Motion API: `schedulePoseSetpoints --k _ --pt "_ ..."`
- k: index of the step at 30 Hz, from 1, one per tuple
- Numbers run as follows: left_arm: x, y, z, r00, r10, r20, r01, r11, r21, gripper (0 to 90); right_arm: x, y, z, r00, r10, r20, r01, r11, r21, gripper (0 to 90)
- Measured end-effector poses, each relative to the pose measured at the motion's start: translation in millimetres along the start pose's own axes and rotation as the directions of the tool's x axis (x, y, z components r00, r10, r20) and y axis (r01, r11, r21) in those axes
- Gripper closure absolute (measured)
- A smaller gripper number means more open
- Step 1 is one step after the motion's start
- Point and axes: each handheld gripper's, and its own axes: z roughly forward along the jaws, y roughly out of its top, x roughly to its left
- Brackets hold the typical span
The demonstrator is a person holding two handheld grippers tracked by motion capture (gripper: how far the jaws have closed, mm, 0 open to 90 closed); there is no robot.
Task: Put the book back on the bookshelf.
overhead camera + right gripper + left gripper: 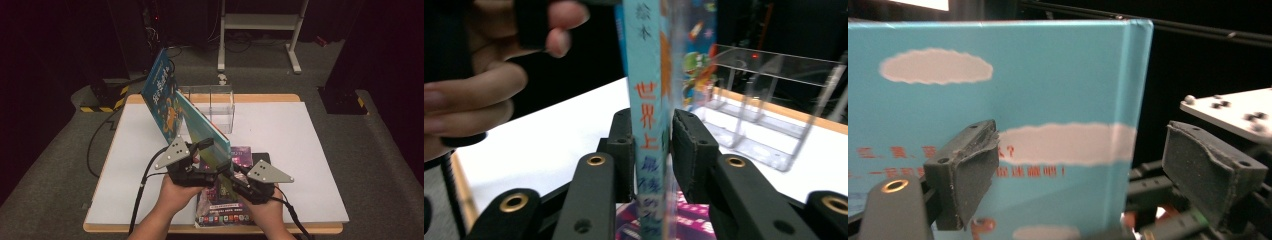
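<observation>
On the white table (pixel 280 150), before the clear acrylic rack (pixel 212 107), the blue picture book (pixel 172 107) is pinched at its spine by the right gripper (pixel 659 150), while the left gripper (pixel 1073 170), jaws spread around the cover, is best closed before the book is carried far toward a slot.

Each gripper was black: the left gripper (pixel 200 150) at lower centre-left of the high view, the right gripper (pixel 227 167) just right of it. Each carried a grey three-cornered plate dotted with small markers, and a black cable trailed from each toward the bottom edge. Up close, the jaws wore dark, matte, chipped pads (pixel 965 170), and brass-ringed holes sat in the black arms. The forearms were bare, unsleeved.
</observation>
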Motion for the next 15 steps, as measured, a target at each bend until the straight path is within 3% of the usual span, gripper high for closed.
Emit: schedulePoseSetpoints --k 3,8,10,15 --pt "-9.7 -1.5 0.0 0.9963 0.029 -0.081 -0.028 0.9995 0.012 15.1 10.3 -3.1 3.9 0.9996 -0.012 -0.025 0.012 1.0 0.011 63.2" --pt "-20.5 -6.3 -7.0 0.9775 0.07 -0.199 -0.067 0.9975 0.022 14.8 22.3 -8.2 7.9 0.9991 -0.005 -0.042 0.006 1.0 0.005 61.3" --pt "-21.0 -8.9 -9.4 0.9699 0.084 -0.228 -0.074 0.9958 0.054 14.9 27.1 -9.2 10.4 0.9987 -0.01 -0.05 0.01 1.0 0.008 59.6" --pt "-18.2 -16.3 -22.7 0.9736 0.079 -0.214 -0.069 0.9962 0.054 15.4 38.4 -11.5 17.3 0.9968 -0.04 -0.069 0.042 0.999 0.026 55.6"
